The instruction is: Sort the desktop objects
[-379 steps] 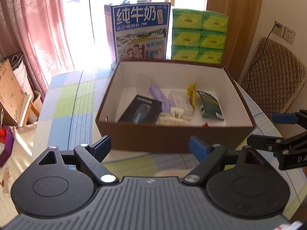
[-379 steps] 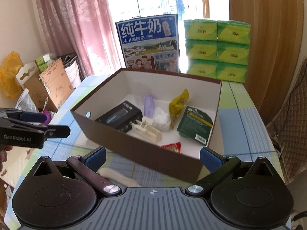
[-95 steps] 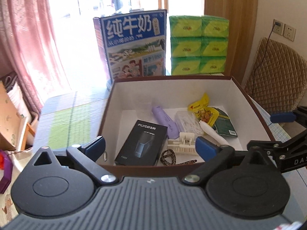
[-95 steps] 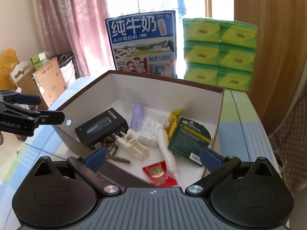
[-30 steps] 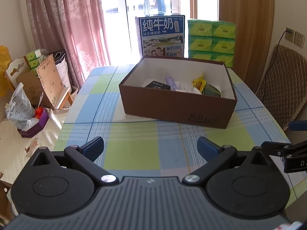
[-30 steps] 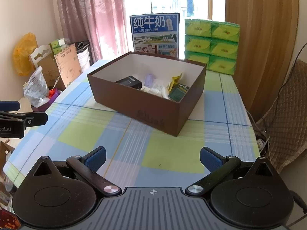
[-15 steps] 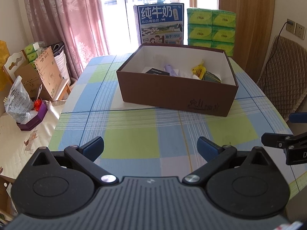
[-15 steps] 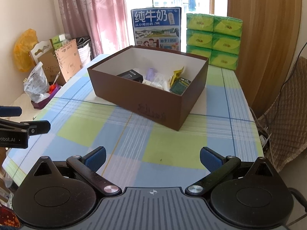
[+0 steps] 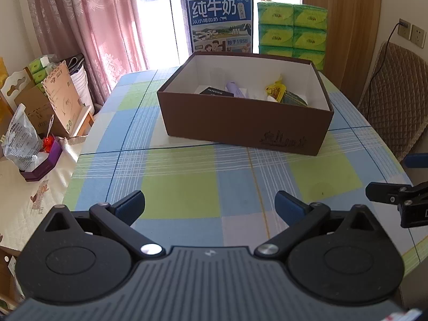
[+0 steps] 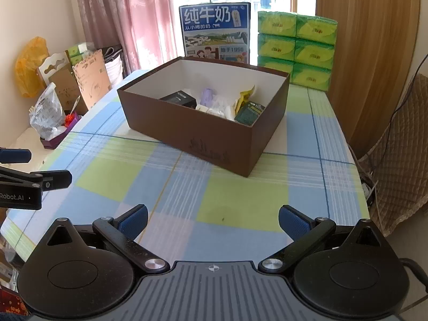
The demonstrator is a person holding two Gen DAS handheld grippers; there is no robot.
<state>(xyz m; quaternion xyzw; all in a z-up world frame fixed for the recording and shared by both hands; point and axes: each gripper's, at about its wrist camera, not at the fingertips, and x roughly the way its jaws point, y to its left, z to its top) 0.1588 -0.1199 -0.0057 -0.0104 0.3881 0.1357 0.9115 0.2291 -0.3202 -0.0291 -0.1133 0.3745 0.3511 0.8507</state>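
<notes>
Hovering above the checked tablecloth [image 9: 187,187], the left gripper [image 9: 210,207] has its blue-padded fingers [image 9: 131,206] spread wide with nothing between them. The right gripper [image 10: 212,220] is likewise spread wide and empty, just to the right of the left one. Well ahead of both stands the brown box [image 9: 240,128], holding a black carton [image 10: 179,98], a purple tube [image 10: 207,96], a yellow packet [image 10: 244,97] and a green packet [image 10: 250,111]. Beyond the box stand a blue milk carton [image 9: 220,22] and stacked green tissue packs [image 10: 295,48].
</notes>
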